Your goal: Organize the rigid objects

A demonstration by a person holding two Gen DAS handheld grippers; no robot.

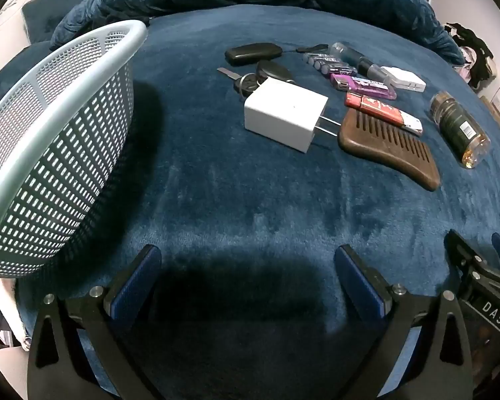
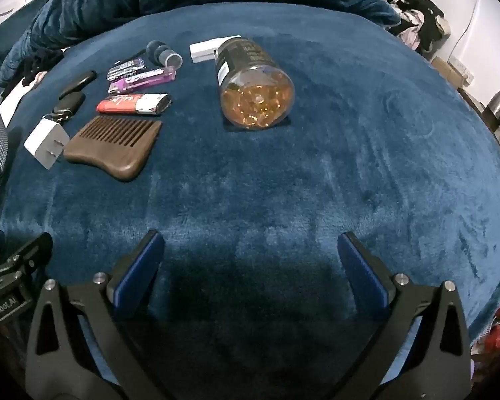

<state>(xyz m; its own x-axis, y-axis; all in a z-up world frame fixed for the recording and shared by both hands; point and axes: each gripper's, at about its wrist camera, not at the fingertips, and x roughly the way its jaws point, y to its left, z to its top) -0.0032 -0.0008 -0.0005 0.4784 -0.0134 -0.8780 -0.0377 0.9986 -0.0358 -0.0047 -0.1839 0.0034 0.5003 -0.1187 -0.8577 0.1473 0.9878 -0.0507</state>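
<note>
Wooden comb [image 1: 388, 148], one; lighters, two; batteries perhaps four; each claw [image 1: 248, 266] gapes empty

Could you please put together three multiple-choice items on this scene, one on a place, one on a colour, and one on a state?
1. Where is the mesh basket relative to the white charger in the left wrist view?
A. To its left
B. To its right
C. On top of it

2. What colour is the comb?
A. White
B. Brown
C. Purple

3. How does the capsule bottle sit on the blue blanket?
A. Upright, cap on top
B. Inside the basket
C. Lying on its side

Answers:
1. A, since the basket fills the left edge while the charger lies near the middle.
2. B, as its handle and teeth are dark wood brown.
3. C, because its clear base faces the right wrist camera and its side rests on the blanket.
</note>
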